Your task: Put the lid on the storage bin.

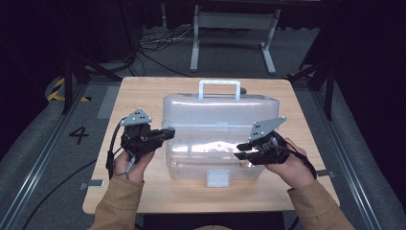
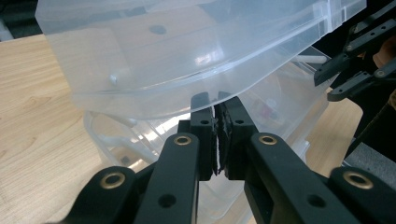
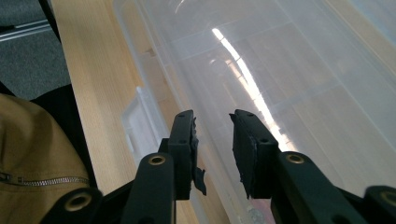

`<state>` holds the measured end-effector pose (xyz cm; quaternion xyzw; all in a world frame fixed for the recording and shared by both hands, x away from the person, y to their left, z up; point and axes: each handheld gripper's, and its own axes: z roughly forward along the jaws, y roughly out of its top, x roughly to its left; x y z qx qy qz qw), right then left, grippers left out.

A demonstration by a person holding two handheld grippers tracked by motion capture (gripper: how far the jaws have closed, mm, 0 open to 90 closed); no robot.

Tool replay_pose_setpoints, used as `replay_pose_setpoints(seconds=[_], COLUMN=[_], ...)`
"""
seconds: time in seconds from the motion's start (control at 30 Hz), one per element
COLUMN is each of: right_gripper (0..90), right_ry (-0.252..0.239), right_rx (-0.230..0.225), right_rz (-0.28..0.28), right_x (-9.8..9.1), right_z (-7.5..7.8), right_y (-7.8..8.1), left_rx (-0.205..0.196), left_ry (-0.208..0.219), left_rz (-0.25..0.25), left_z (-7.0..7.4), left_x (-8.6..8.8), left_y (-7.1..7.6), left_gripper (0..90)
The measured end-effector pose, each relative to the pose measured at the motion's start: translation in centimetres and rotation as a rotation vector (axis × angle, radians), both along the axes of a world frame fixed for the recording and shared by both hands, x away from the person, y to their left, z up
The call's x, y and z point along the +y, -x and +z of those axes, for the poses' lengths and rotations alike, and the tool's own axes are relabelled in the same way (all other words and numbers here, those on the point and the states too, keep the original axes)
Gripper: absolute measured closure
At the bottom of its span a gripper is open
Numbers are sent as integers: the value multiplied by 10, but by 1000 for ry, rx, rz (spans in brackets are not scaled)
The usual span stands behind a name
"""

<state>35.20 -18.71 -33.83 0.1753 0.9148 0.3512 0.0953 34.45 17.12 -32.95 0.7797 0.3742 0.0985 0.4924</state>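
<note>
High view shows the left gripper (image 1: 165,134) at the left side of a clear plastic box (image 1: 218,120) in the middle of the worktop (image 1: 143,91), its jaws pinched on the edge of the raised lid (image 2: 187,60). Right gripper (image 1: 240,151) sits at the box's right front, jaws a little apart, holding nothing.

Light wooden table (image 1: 143,96); clear plastic case (image 1: 218,120) with white handle sits on it, central.

The box (image 1: 218,139) was clear, glossy plastic with a frosted look. The table (image 1: 139,91) was pale, matt wood grain. The gripper (image 2: 217,135) jaws were matt black, their pads rough and frayed.
</note>
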Motion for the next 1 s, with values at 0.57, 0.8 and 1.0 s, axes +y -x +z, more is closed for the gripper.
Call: replay_pose_setpoints(seconds=[0.57,0.8,1.0], right_gripper=[796,819,854], right_ry=[-208,-294,-312], right_rx=[-54,-63,-51], right_rz=[-111,-179,-229], right_x=[-37,-61,-78], right_z=[11,5,3], right_y=[17,15,10], left_rx=[-4,-7,-8], left_ry=[-16,-30,-36], left_rz=[-10,-13,-20], left_z=[2,3,3], left_x=[0,0,0], left_y=[-1,-1,-1], left_gripper=[852,852,851])
